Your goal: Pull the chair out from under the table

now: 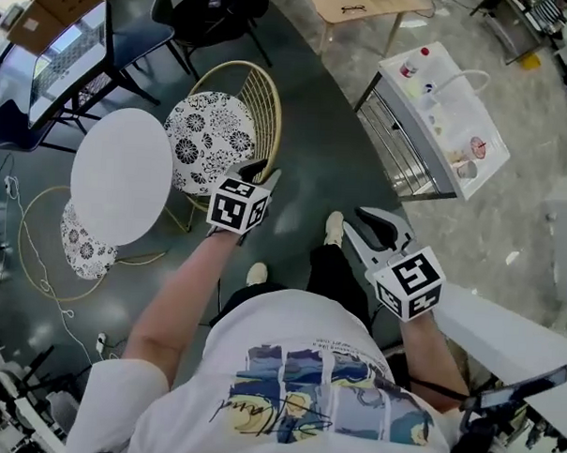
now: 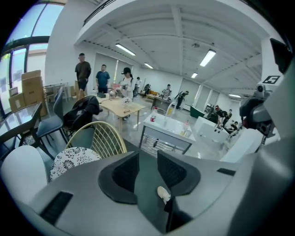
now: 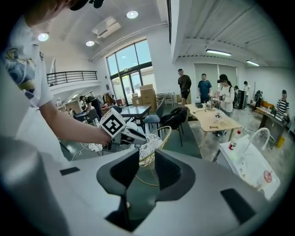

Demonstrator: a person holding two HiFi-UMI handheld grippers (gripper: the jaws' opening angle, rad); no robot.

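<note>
A gold wire chair (image 1: 222, 134) with a black-and-white flowered cushion stands out in the open, just right of the round white table (image 1: 122, 174). My left gripper (image 1: 263, 176) hovers at the chair's near right rim, open and holding nothing. In the left gripper view the chair (image 2: 76, 156) sits left of the left gripper (image 2: 147, 159), apart from its jaws. My right gripper (image 1: 359, 224) is open and empty over the dark floor, further right. The right gripper view shows the right gripper (image 3: 146, 159) and beyond it the chair (image 3: 152, 143).
A second flowered chair (image 1: 81, 245) is tucked under the table's left side, with cables on the floor around it. A white cart (image 1: 443, 115) with bottles stands at the right, a wooden table (image 1: 364, 4) and a black chair (image 1: 218, 11) behind. My feet (image 1: 332, 228) are between the grippers.
</note>
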